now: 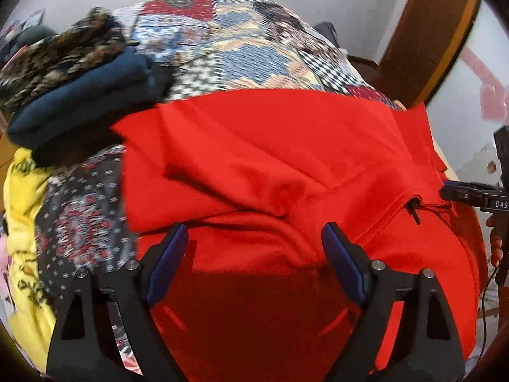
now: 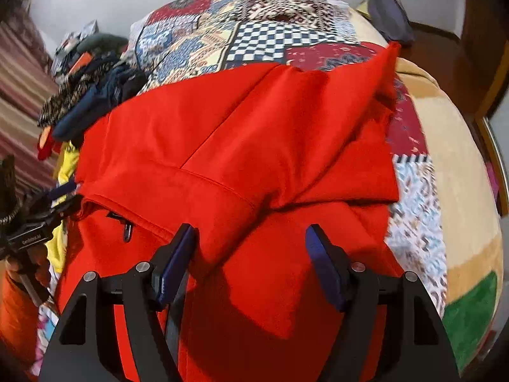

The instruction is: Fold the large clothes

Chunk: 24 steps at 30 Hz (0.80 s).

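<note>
A large red fleece garment (image 1: 270,159) with a zip pocket (image 1: 415,207) lies partly folded on a patchwork bedspread (image 1: 241,47). It also fills the right wrist view (image 2: 222,133), its pocket zip (image 2: 127,230) at the lower left. My left gripper (image 1: 254,238) is open just above the garment's near edge, fabric between its blue pads (image 1: 173,251) without being clamped. My right gripper (image 2: 251,242) is open over a folded sleeve flap. The right gripper also shows at the left wrist view's right edge (image 1: 458,191), and the left gripper at the right wrist view's left edge (image 2: 60,194).
A stack of folded clothes, dark blue (image 1: 82,102) under a brown patterned piece (image 1: 63,51), sits left of the garment. Yellow cloth (image 1: 25,222) and a dark printed cloth (image 1: 79,216) lie at the near left. A wooden door frame (image 1: 423,38) stands at the right.
</note>
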### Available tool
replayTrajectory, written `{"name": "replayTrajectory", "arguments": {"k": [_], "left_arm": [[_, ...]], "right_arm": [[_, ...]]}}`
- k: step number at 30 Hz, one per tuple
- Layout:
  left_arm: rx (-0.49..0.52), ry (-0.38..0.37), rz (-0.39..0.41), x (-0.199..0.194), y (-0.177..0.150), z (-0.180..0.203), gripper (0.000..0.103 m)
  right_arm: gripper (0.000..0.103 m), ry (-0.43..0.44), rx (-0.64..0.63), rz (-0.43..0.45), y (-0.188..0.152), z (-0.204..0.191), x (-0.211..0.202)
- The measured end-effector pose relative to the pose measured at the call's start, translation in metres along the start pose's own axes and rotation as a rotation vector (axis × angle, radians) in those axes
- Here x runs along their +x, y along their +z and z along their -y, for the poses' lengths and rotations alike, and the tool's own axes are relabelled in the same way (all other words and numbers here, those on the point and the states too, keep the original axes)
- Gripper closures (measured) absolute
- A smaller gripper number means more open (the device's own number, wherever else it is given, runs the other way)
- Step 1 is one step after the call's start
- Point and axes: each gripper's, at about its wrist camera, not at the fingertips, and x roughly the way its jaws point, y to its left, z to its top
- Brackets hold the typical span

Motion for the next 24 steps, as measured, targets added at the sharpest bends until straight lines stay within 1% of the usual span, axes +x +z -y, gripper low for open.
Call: {"name": "replayTrajectory", "arguments": {"k": [4,7,9,11,13,16,17,20,21,24], "left_arm": [[-0.052,0.067,0.059,-0.021,0.003,-0.029,0.017],[-0.11,0.115,0.1,-0.034,0.008,-0.057,0.017],[-0.172,0.118,0.117,-0.038,0.013,-0.076,0.017],[-0.235,0.095,0.118,-0.037,0.016,-0.092,0.017],[-0.316,0.042,0.107,-0.03,0.02,-0.109,0.017],[-0.399,-0.042,0.083,-0.013,0.024,-0.125,0.017],[-0.426,-0.068,0.068,-0.003,0.025,-0.129,0.017],[-0.484,-0.133,0.028,0.02,0.026,-0.134,0.017],[-0.509,-0.163,0.007,0.032,0.027,-0.135,0.017],[-0.566,-0.216,-0.021,0.052,0.028,-0.137,0.017]], "right_arm": [[0.035,-0.048,0.011,0.051,0.005,0.007,-0.018],[0.035,-0.072,0.04,0.094,0.011,0.016,-0.03],[0.035,-0.078,0.076,0.122,0.016,0.025,-0.035],[0.035,-0.082,0.107,0.144,0.022,0.032,-0.039],[0.035,-0.081,0.145,0.162,0.029,0.041,-0.04],[0.035,-0.07,0.18,0.165,0.037,0.05,-0.035],[0.035,-0.043,0.185,0.154,0.039,0.054,-0.031],[0.035,-0.004,0.242,0.119,0.046,0.068,-0.014],[0.035,0.006,0.263,0.102,0.048,0.073,-0.006],[0.035,0.016,0.298,0.067,0.054,0.084,0.014]]}}
